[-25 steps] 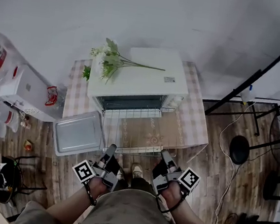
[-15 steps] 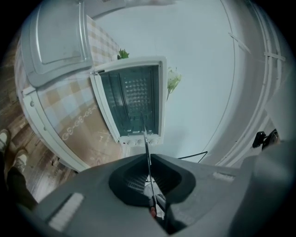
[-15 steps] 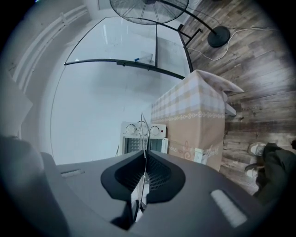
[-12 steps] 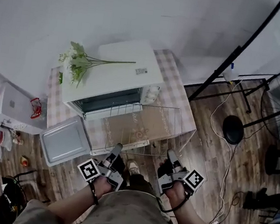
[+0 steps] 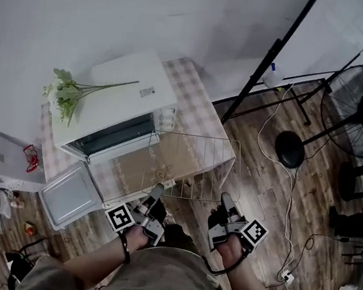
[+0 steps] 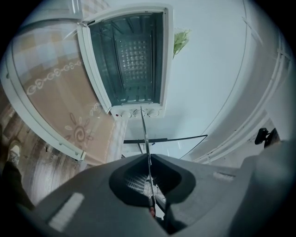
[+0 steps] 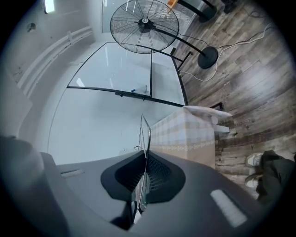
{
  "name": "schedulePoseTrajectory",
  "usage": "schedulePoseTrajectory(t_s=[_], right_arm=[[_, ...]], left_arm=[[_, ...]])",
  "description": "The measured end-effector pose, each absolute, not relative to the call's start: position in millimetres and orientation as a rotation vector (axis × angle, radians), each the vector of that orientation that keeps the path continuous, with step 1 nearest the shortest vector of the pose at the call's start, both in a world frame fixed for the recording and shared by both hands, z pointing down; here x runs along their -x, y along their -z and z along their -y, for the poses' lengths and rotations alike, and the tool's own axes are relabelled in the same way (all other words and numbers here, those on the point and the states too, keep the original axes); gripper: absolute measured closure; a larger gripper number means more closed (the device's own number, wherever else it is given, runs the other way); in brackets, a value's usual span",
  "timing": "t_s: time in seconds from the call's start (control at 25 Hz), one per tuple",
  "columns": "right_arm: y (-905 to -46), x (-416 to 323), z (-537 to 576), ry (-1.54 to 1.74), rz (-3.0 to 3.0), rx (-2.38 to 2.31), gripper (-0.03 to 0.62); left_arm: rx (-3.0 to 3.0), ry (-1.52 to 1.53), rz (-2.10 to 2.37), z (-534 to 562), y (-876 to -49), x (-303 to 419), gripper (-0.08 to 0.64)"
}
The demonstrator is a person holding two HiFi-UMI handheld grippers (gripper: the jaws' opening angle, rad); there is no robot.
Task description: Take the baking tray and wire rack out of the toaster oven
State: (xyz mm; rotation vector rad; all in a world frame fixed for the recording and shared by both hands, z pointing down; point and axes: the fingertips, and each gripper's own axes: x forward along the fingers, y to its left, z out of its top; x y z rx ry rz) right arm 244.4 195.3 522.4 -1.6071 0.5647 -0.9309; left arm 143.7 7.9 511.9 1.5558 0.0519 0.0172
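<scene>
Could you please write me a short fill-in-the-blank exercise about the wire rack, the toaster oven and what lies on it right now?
1. The thin silver wire rack is clamped along its near edge by ____ claws: the left claw and the right claw.
2. The white boxy toaster oven stands ____, so its dark inside shows.
3. The green-and-white flower sprig lies on top of the ____.

Missing words: both; open; toaster oven.

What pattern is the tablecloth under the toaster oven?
The tablecloth is a pale beige-and-white check, clearest in the head view.
</scene>
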Motion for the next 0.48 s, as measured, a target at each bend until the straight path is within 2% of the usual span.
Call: schedulePoseTrajectory(t_s=[0.48], right_arm=[[-569,-297,-229,0.873,-0.445,1.676,0.568]], left_arm=[[-1.575,-0.187,-0.051,-36,-581,-198,0.545]])
